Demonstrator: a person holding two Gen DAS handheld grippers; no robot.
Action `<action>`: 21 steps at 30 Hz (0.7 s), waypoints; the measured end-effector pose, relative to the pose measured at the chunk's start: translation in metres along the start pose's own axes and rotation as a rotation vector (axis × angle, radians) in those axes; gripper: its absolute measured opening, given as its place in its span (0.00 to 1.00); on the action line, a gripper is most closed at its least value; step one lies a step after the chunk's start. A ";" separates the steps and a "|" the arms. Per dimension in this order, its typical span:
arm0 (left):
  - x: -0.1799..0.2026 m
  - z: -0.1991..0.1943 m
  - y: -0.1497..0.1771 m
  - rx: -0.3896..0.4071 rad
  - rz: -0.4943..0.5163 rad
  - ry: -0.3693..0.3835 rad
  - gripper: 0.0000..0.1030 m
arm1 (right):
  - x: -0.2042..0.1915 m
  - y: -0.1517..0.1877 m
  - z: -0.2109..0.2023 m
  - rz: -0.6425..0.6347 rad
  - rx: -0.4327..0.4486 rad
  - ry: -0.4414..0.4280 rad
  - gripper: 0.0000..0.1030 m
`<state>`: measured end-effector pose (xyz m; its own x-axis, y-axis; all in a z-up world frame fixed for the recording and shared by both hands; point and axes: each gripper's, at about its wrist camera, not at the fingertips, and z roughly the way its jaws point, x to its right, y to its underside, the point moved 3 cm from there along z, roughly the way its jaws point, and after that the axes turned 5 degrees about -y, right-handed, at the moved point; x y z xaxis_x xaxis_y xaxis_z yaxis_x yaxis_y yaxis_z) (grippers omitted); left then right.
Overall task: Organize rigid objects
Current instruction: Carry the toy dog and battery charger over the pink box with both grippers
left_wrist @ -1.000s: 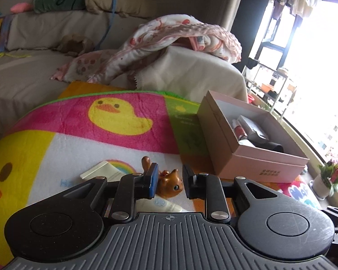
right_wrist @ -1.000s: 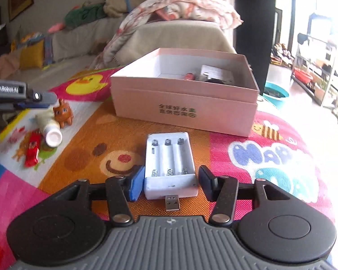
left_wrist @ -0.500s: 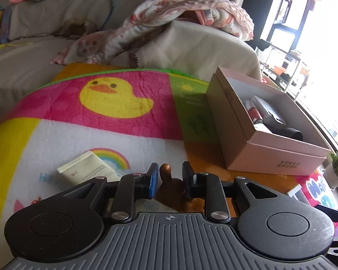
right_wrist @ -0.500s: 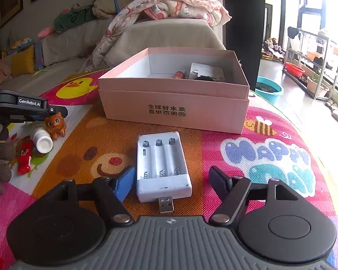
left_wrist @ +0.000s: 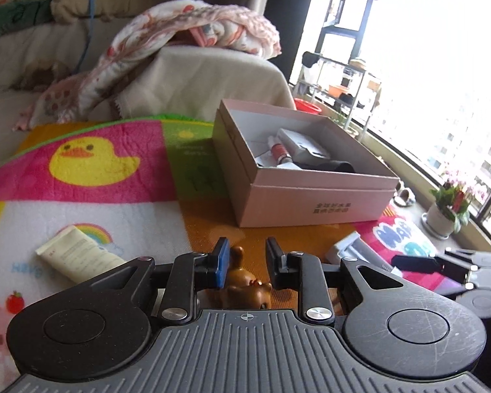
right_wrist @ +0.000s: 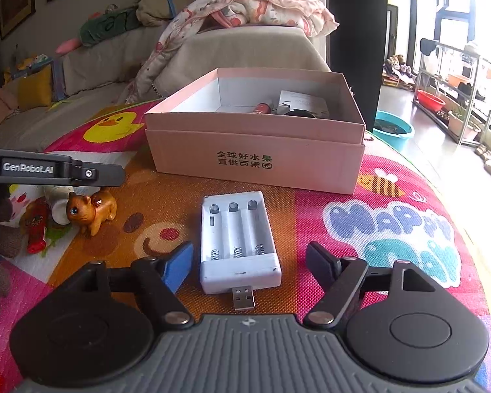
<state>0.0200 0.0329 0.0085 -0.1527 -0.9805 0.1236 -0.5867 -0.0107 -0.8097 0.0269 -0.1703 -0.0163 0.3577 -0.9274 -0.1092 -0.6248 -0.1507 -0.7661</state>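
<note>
Left gripper [left_wrist: 244, 258] reopened, jaws straddling cat figurine [left_wrist: 245, 286], ungrasped. Right gripper [right_wrist: 249, 262] widened around battery charger [right_wrist: 237, 239]. Pink box [right_wrist: 255, 160] awaits both; grasps pending.

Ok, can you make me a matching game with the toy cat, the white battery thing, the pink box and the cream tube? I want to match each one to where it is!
Things:
1. brown cat figurine
2. white battery holder
3. pink box
4. cream tube

Places:
A. lying on the rainbow picture of the mat
B. between the open fingers of the right gripper
C. farthest back on the mat, open, with things inside
D. between the fingers of the left gripper

Pairs: 1-D, 2-B, 3-C, 4-A
</note>
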 end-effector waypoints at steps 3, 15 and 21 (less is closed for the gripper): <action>0.009 -0.016 0.009 0.011 0.087 -0.028 0.26 | 0.000 0.000 0.000 -0.001 0.000 0.000 0.74; 0.015 -0.015 0.011 -0.008 0.087 -0.039 0.29 | 0.000 0.000 -0.001 0.005 0.002 -0.004 0.74; 0.012 -0.005 0.016 -0.038 0.065 -0.067 0.32 | 0.002 0.000 -0.001 0.008 0.003 -0.005 0.74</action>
<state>0.0045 0.0219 -0.0004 -0.1392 -0.9898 0.0316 -0.6070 0.0600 -0.7925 0.0269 -0.1721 -0.0159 0.3565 -0.9267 -0.1186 -0.6257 -0.1426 -0.7670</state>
